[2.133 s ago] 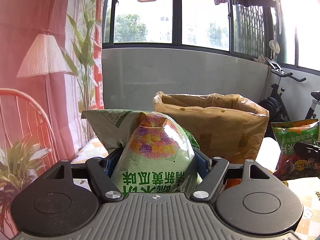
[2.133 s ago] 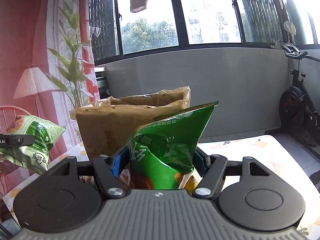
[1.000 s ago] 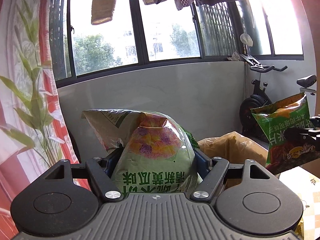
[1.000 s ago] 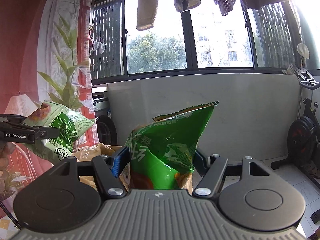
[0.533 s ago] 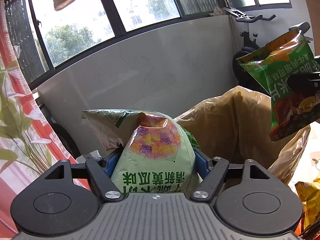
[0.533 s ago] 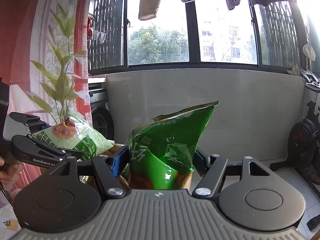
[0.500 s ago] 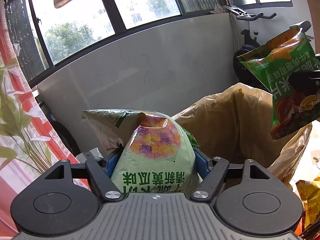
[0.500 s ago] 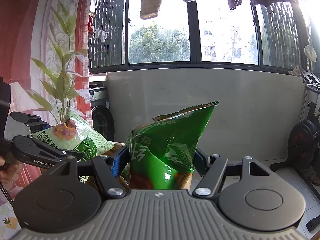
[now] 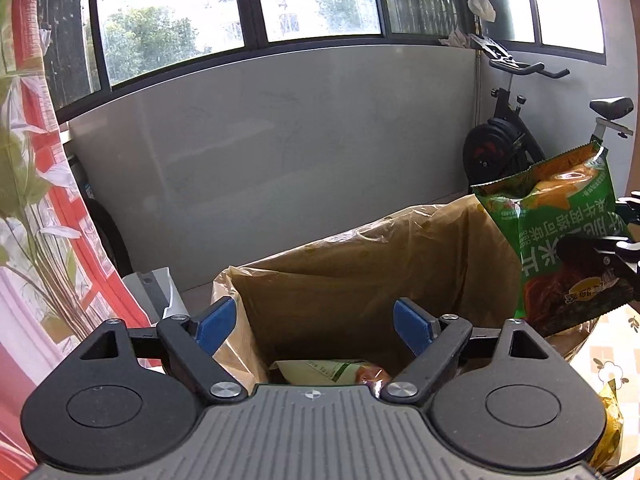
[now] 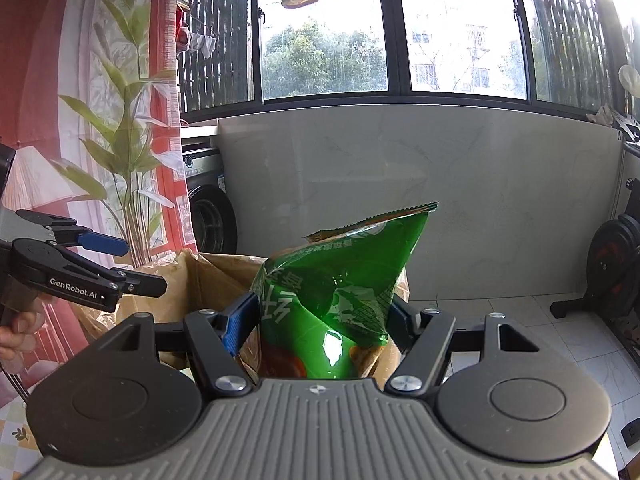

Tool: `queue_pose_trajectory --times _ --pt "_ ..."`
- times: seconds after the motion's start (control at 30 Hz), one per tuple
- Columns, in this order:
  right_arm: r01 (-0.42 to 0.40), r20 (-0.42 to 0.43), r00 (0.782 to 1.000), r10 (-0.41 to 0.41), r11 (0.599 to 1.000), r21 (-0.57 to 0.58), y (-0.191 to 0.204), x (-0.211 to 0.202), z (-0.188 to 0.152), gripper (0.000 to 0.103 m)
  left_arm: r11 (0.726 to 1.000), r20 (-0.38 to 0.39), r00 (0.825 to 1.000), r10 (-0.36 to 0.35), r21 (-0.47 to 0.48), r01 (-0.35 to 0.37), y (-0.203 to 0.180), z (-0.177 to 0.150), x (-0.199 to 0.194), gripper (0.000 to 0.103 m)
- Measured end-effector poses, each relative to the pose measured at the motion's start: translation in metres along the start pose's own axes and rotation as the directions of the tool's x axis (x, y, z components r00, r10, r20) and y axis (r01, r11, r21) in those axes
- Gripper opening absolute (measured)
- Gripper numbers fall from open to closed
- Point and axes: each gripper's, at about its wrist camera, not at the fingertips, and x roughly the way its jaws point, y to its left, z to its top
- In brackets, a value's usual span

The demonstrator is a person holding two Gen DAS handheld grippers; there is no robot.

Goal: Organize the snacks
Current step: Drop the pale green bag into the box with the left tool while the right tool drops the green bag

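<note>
My left gripper (image 9: 316, 320) hangs over the mouth of the tan paper bag (image 9: 360, 272), its jaws opening with nothing between them. The pale green snack bag (image 9: 320, 370) it held lies down inside the paper bag, just below the blue pads. My right gripper (image 10: 320, 320) is shut on a dark green snack bag (image 10: 340, 292), held upright just before the paper bag (image 10: 208, 276). The same dark green snack bag (image 9: 560, 240) shows at the right in the left wrist view. The left gripper (image 10: 120, 260) appears at the left in the right wrist view, held by a hand (image 10: 16, 328).
A grey wall under windows stands behind the paper bag. An exercise bike (image 9: 504, 132) is at the back right, a washing machine (image 10: 208, 208) and a plant-print curtain (image 10: 120, 120) at the left. A yellow packet (image 9: 608, 432) lies on the patterned tablecloth at the lower right.
The left gripper tipped down over the paper bag and opened; the pale green snack bag dropped from its jaws into the paper bag. The right gripper kept its hold on the dark green bag.
</note>
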Motion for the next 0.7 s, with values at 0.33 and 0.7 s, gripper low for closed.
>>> queue_pose_trajectory --times 0.33,0.7 --pt "0.022 -0.141 0.99 -0.019 1.0 0.017 0.004 0.032 -0.003 0.081 0.986 0.021 1.0 0.005 -0.167 -0.002 0.023 -0.007 -0.012 0.087" --pt "-0.031 -0.064 0.997 0.036 0.997 0.076 0.005 -0.017 -0.004 0.096 0.943 0.121 0.991 0.055 -0.334 -0.011 0.046 -0.023 -0.079 0.096"
